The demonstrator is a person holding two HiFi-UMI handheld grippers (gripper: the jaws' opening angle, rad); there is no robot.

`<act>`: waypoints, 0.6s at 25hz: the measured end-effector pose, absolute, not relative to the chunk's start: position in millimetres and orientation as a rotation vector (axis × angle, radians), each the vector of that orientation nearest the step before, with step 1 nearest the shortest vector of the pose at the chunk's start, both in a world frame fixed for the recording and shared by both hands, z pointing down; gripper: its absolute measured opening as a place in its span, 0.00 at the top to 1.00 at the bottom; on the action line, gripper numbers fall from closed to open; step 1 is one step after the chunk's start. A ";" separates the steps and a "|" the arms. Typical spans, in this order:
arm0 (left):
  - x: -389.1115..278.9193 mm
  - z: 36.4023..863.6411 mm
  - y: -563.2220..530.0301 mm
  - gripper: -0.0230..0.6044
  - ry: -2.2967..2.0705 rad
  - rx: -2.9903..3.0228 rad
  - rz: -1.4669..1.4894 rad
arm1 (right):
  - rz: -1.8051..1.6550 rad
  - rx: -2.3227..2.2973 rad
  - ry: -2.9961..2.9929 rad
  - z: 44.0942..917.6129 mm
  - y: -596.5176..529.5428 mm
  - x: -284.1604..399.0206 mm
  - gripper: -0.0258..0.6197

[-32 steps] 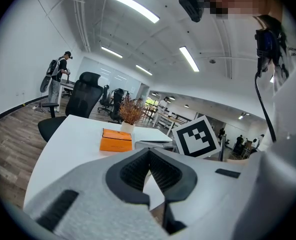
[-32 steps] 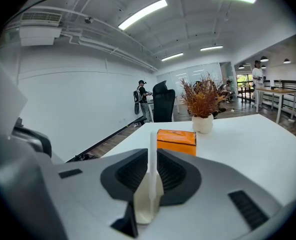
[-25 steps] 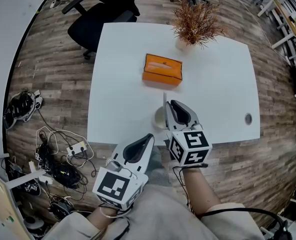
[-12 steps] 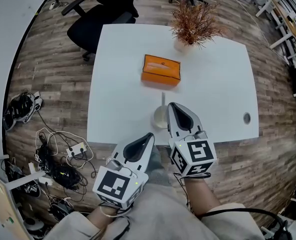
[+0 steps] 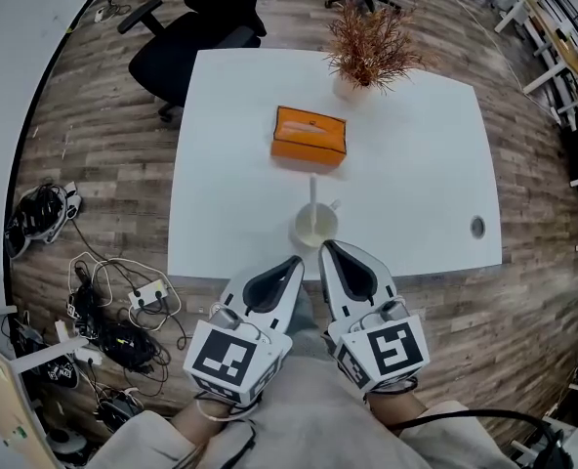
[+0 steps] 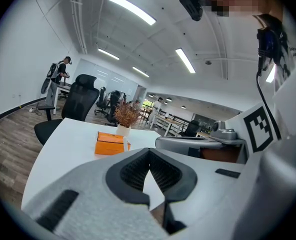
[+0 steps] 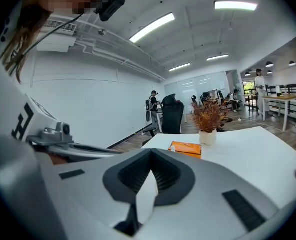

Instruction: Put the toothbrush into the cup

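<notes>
nearest the person: left gripper (image 5: 287, 267) and right gripper (image 5: 328, 252) are held side by side, low against the body, off the near edge of the tabletop (image 5: 416, 164). the left gripper view shows its fingers (image 6: 132, 172) closed tip to tip, with only pale tabletop visible through the slit below the tips. the right gripper view shows the same: fingers (image 7: 133, 174) together, nothing held. both are empty.

just beyond the right gripper's tips: the cup (image 5: 309, 229) stands upright on the tabletop, close to the near edge. the toothbrush (image 5: 312, 191) is inside it, its handle rising above the rim and pointing away from the person. judged from this, the placement is made and the task looks complete.

further on: an orange box (image 5: 309, 135) lies mid-tabletop, apart from the cup. a dried plant in a pot (image 5: 369, 47) stands at the far edge. an office chair (image 5: 196, 37) is on the floor beyond.

risks noted:
- the cup sits near the edge and near the right gripper. any forward or upward sweep of that gripper could clip the rim or the protruding handle and tip the cup.
- the long handle stands well above a small cup. a knock to the tabletop could topple it toward the edge.
- whether the brush rests firmly against the rim cannot be told from these views.
</notes>
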State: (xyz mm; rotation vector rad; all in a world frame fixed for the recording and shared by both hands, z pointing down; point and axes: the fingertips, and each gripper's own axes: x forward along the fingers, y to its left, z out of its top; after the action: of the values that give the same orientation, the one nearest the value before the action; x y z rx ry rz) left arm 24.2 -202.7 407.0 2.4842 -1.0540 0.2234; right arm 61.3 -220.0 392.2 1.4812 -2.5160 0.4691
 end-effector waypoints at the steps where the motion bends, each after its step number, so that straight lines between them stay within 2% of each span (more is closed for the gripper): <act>1: 25.0 406.9 -201.9 0.95 -1.051 2.488 0.224 | 0.468 1.474 -2.521 390.1 -215.5 59.7 0.93; 15: 34.3 403.2 -193.6 0.95 -1.011 2.504 0.220 | 0.453 1.465 -2.471 390.2 -191.2 58.7 0.93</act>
State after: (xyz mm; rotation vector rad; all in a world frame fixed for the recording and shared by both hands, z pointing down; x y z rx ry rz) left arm 34.3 -193.6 403.2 2.5041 -1.0108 0.2202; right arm 58.7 -191.2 390.2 1.4651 -2.4714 0.4526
